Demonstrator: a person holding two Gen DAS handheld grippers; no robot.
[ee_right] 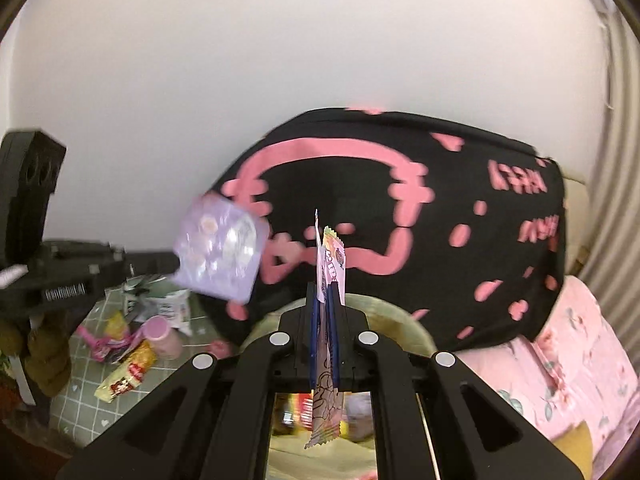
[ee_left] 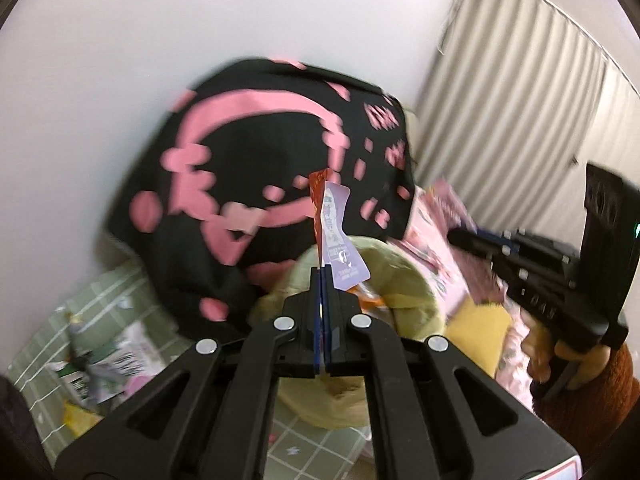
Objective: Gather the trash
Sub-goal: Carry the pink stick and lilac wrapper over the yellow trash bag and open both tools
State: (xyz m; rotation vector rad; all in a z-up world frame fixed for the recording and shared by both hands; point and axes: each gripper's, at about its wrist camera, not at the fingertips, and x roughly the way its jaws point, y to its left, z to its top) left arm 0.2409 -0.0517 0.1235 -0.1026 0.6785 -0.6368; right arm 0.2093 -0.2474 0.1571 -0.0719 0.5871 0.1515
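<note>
Both the left tongs (ee_left: pixel 325 276) and the right tongs (ee_right: pixel 326 296) are clamped tight, each angled slightly downward.

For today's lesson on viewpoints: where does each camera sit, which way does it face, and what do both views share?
Left wrist: sits behind the left tool, shut on a lilac wrapper, facing the black and pink cushion; the right tool and a hand show.
Right wrist: sits behind the right tool, shut on a pink wrapper, facing the same cushion.
Shared: cushion, white wall, green checked cloth.
</note>
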